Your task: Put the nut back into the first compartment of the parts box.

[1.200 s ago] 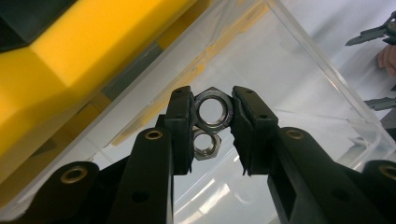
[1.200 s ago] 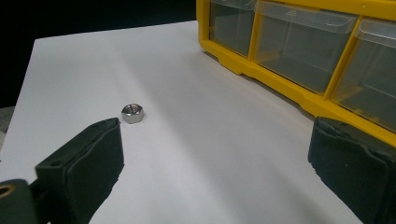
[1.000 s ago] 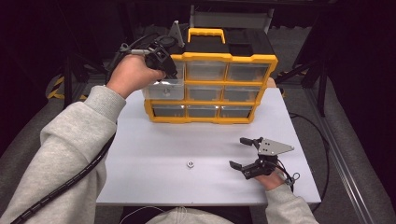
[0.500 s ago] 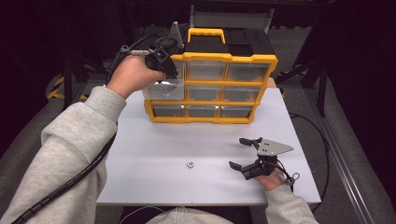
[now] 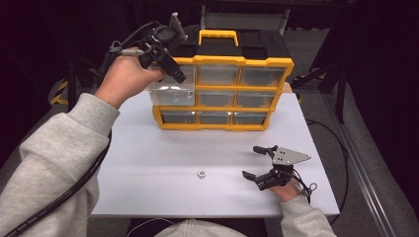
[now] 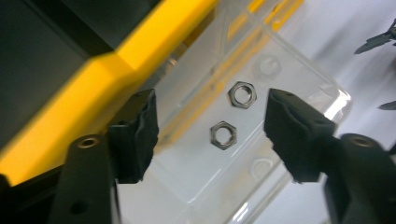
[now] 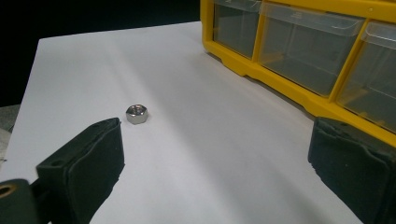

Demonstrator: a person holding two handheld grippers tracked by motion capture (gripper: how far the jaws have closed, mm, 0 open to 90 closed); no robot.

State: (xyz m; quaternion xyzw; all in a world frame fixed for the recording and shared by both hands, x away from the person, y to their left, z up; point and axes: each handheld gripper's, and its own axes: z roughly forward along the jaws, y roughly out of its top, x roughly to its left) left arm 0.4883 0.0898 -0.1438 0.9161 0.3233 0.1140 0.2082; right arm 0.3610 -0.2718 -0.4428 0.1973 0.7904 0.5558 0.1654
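Since a second ago, the left gripper [image 5: 168, 59] has been lifting off the pulled-out clear drawer [image 5: 170, 94], its jaws opening and now standing apart with nothing between them. Two nuts [image 6: 232, 114] are lying in that drawer, at the left end of the yellow organizer [image 5: 222, 89] along the counter's [image 5: 148, 163] far edge. The left hand [image 5: 123, 79] is angling the gripper downward. Near the counter's front right corner, the right gripper [image 5: 259, 163] is resting spread and empty, a loose nut [image 5: 201, 174] lying well to its left.
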